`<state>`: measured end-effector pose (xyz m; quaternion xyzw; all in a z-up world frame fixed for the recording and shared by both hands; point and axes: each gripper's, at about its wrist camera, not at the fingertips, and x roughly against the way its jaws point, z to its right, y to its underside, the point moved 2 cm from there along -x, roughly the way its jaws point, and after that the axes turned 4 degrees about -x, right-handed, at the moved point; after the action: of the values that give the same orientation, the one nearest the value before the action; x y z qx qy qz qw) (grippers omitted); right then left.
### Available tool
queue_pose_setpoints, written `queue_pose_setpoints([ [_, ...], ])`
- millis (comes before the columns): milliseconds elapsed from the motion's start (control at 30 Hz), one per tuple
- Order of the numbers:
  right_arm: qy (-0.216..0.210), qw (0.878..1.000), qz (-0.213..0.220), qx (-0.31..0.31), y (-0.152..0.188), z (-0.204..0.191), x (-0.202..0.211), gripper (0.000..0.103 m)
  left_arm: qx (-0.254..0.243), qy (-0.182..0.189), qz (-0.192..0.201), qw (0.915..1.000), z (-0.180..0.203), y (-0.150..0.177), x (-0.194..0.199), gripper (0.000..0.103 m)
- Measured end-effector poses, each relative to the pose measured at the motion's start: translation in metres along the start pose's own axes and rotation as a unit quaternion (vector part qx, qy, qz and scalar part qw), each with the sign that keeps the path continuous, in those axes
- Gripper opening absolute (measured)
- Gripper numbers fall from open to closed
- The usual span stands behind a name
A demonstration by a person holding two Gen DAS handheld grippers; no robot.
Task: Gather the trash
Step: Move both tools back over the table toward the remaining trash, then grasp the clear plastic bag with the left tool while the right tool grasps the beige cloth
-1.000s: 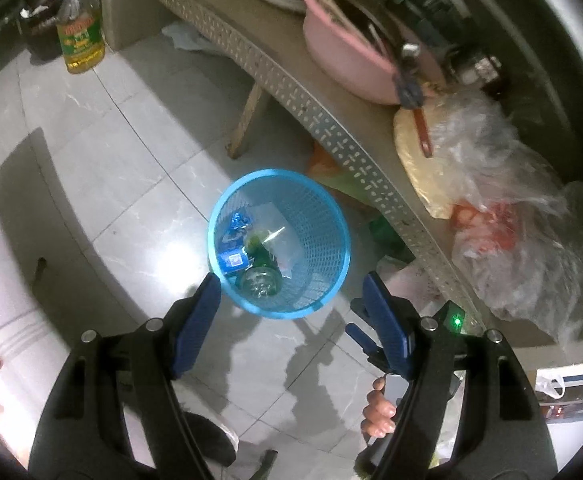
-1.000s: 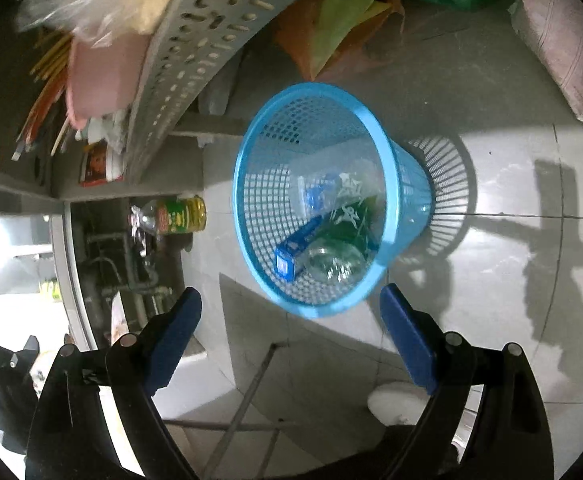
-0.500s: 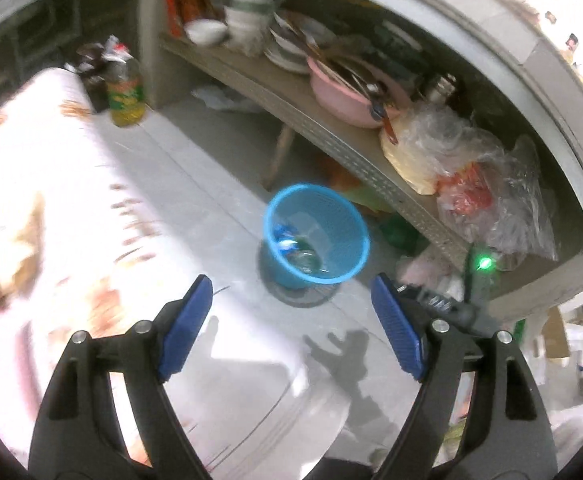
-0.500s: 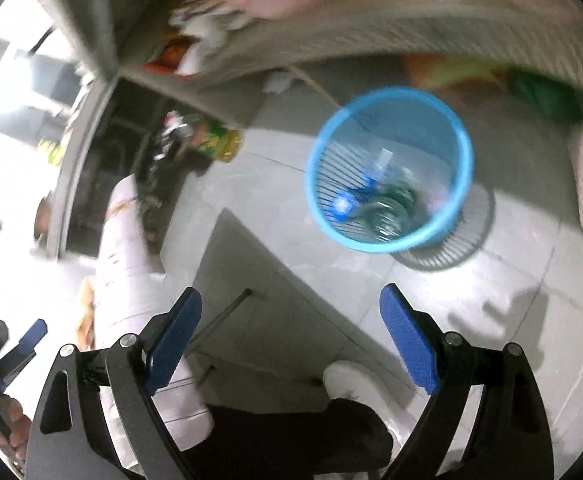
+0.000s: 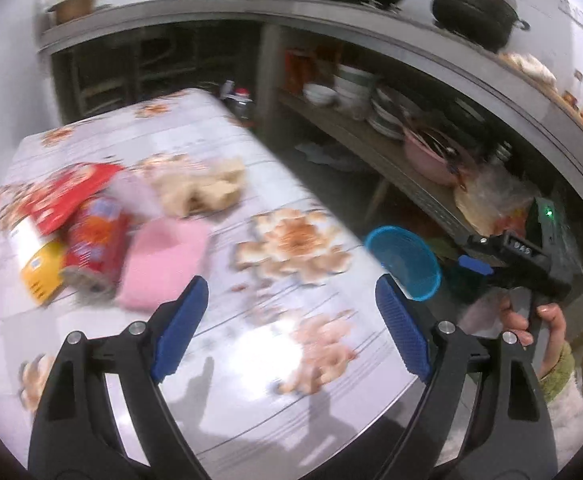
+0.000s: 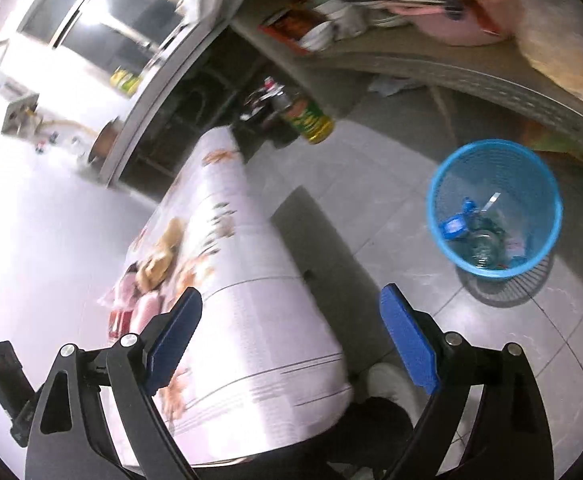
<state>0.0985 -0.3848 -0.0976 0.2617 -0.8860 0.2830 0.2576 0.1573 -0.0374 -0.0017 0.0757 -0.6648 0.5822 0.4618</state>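
Task is looking partway done. The blue mesh wastebasket (image 6: 495, 208) is standing on the tiled floor beside the table (image 5: 251, 344), already holding a green bottle (image 6: 483, 240) and blue wrappers. Trash is waiting on the floral tablecloth: a red can (image 5: 95, 244) lying on its side, touching a red-and-yellow carton (image 5: 47, 224), a pink pack (image 5: 163, 260) just beside it, and a crumpled tan wad (image 5: 203, 188) beyond.

Left gripper (image 5: 287, 328) is hovering over the tabletop, jaws spread, holding nothing. Right gripper (image 6: 291, 340) is hanging past the table's edge, tilted floorward, jaws likewise spread and empty.

no legible text — labels blurred (all)
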Motion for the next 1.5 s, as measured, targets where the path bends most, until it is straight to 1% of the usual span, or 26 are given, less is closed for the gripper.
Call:
queue_pose_setpoints([
  [100,-0.009,1.000,-0.018,0.020,0.003,-0.025,-0.010,0.088,0.015,-0.027,0.015,0.9994,-0.019,0.010,0.016,0.082],
  [333,-0.036,0.995,-0.053,0.081,0.013,-0.095,-0.032,0.088,0.066,-0.056,0.033,0.9957,-0.064,0.024,0.029,0.082],
  [467,-0.054,0.988,-0.091,0.109,0.028,-0.128,-0.052,0.088,0.087,-0.065,0.039,0.9933,-0.082,0.031,0.030,0.082],
  [600,-0.059,0.982,-0.121,0.130,0.041,-0.151,-0.073,0.088,0.112,-0.042,0.049,0.9917,-0.094,0.027,0.030,0.082],
  [667,-0.064,0.978,-0.135,0.145,0.048,-0.165,-0.084,0.088,0.125,-0.028,0.056,0.9902,-0.102,0.016,0.028,0.082],
  [767,-0.080,0.974,-0.157,0.144,0.054,-0.180,-0.099,0.088,0.147,-0.004,0.063,0.9871,-0.114,-0.004,0.017,0.081],
  [833,-0.083,0.973,-0.165,0.140,0.056,-0.185,-0.107,0.086,0.157,0.004,0.057,0.9859,-0.120,-0.019,0.002,0.073],
  [867,-0.084,0.972,-0.168,0.138,0.056,-0.187,-0.111,0.084,0.160,0.002,0.048,0.9860,-0.122,-0.026,-0.009,0.071],
  [900,-0.086,0.972,-0.172,0.136,0.057,-0.190,-0.115,0.084,0.159,-0.002,0.040,0.9864,-0.124,-0.031,-0.018,0.067],
  [933,-0.087,0.972,-0.174,0.135,0.056,-0.191,-0.117,0.084,0.158,-0.008,0.031,0.9869,-0.125,-0.035,-0.028,0.061],
  [1067,-0.087,0.971,-0.177,0.138,0.056,-0.196,-0.122,0.083,0.154,-0.039,-0.008,0.9873,-0.130,-0.045,-0.066,0.046],
  [1133,-0.084,0.971,-0.176,0.142,0.054,-0.197,-0.125,0.083,0.161,-0.044,-0.020,0.9858,-0.134,-0.046,-0.078,0.032],
  [1167,-0.081,0.971,-0.175,0.144,0.053,-0.196,-0.126,0.083,0.166,-0.047,-0.021,0.9847,-0.137,-0.045,-0.081,0.030],
  [1267,-0.073,0.972,-0.170,0.146,0.047,-0.194,-0.130,0.082,0.180,-0.047,-0.006,0.9826,-0.143,-0.042,-0.079,0.027],
  [1333,-0.068,0.972,-0.165,0.151,0.041,-0.196,-0.133,0.082,0.181,-0.047,0.005,0.9823,-0.144,-0.041,-0.074,0.019],
  [1500,-0.043,0.971,-0.143,0.188,0.025,-0.205,-0.145,0.082,0.188,-0.052,0.035,0.9801,-0.148,-0.041,-0.059,0.016],
])
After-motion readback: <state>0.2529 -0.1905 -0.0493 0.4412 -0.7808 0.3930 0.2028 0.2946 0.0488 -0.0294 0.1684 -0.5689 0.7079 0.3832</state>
